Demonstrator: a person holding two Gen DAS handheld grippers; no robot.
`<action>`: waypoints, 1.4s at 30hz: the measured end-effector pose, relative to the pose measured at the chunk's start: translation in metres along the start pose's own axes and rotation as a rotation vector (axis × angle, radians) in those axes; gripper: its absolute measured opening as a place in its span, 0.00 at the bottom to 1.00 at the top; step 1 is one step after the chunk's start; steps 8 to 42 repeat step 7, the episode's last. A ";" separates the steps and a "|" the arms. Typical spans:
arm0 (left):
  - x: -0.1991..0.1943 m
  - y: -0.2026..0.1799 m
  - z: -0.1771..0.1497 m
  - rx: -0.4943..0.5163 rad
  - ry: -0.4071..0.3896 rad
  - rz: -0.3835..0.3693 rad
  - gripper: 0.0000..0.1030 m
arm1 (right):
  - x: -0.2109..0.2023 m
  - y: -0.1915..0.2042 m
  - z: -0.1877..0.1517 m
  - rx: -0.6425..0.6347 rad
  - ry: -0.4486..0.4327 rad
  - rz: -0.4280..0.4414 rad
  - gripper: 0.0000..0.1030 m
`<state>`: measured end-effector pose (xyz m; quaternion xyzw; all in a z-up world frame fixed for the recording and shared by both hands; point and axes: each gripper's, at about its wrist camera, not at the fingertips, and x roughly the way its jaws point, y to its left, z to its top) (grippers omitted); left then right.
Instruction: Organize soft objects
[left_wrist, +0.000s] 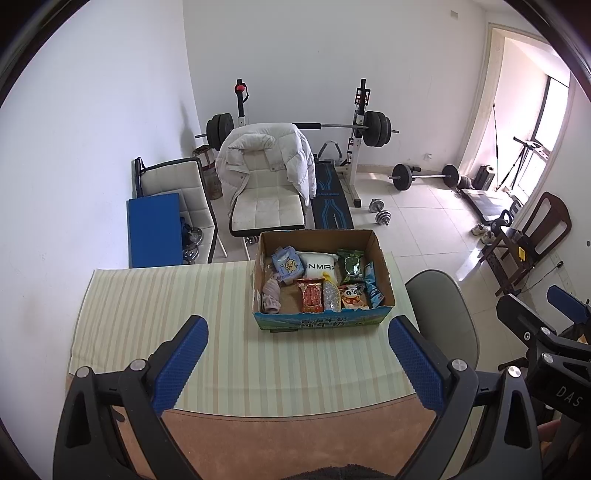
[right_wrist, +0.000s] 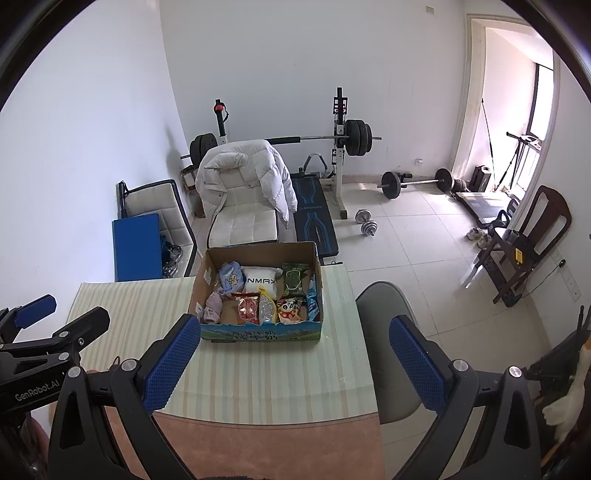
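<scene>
Snack packs (left_wrist: 325, 284) and socks (left_wrist: 270, 295) lay inside the box (left_wrist: 321, 321) at the counter's (left_wrist: 166, 332) far right edge. Left claw (left_wrist: 297, 363) and right claw (right_wrist: 293, 363) hovered near, both spread wide, empty.

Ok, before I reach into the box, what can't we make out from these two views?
- Cardboard box: the packets hide its floor, both views.
- Blue packet: edge-on against the right wall, label unreadable.
- Pink cloth: too small to identify.
- Table near edge: hidden behind each open tool, left, right.
</scene>
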<state>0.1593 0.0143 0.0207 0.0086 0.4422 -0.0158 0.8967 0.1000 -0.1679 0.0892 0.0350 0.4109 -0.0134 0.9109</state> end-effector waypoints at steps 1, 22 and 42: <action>0.000 0.000 0.000 0.000 0.000 -0.001 0.97 | 0.000 0.000 0.000 0.001 0.000 0.000 1.00; 0.001 0.001 -0.001 0.000 -0.002 0.000 0.97 | 0.000 0.000 -0.001 0.002 0.000 0.000 1.00; 0.001 0.001 -0.001 0.000 -0.002 0.000 0.97 | 0.000 0.000 -0.001 0.002 0.000 0.000 1.00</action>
